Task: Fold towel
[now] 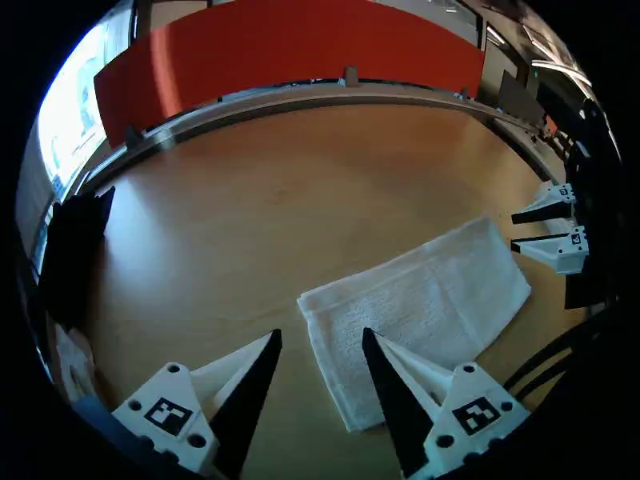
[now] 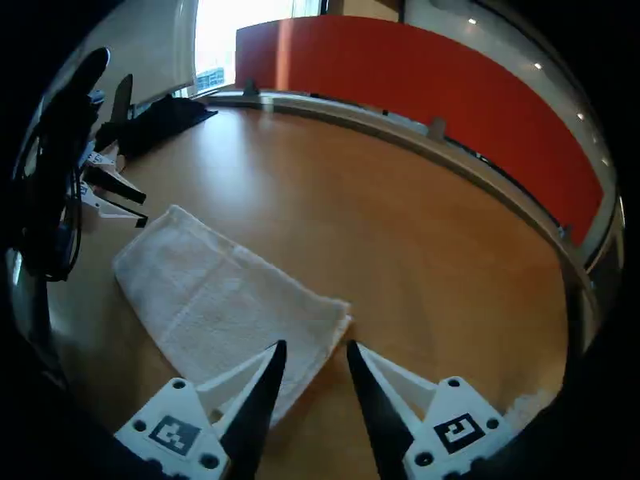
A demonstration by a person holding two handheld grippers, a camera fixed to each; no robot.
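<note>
1. Terry pile is giving the fingers little to bite on. The left gripper [image 1: 320, 332] is hovering with its jaws wide apart over one short end of the towel [image 1: 416, 312]. If it closes on the top layer alone, the lower layers are likely to stay on the table [image 1: 280, 200], and the fold will come apart.
2. The right gripper [image 2: 314, 344] is hovering at the opposite short end, its fingers spread a little less widely, one over cloth and one over bare wood. A pinch from there is risking a catch on the corner only, so that end would lift skewed.
3. The two grippers are facing each other across the towel's length. Uneven lifting is likely to drag the cloth over the smooth wood and leave the edges failing to meet squarely.
4. Both grippers are carrying nothing. Whether any fingertip is touching the cloth cannot be told.
5. The towel is looking white and looped, seemingly already doubled into a long narrow rectangle with a thick layered end by the right gripper.
6. It is lying flat and slantwise to the table's edges, well apart from the far edge where the red partition [image 1: 280, 48] is standing, and well apart from the dark bundle [image 2: 160, 116] sitting at a side edge.
</note>
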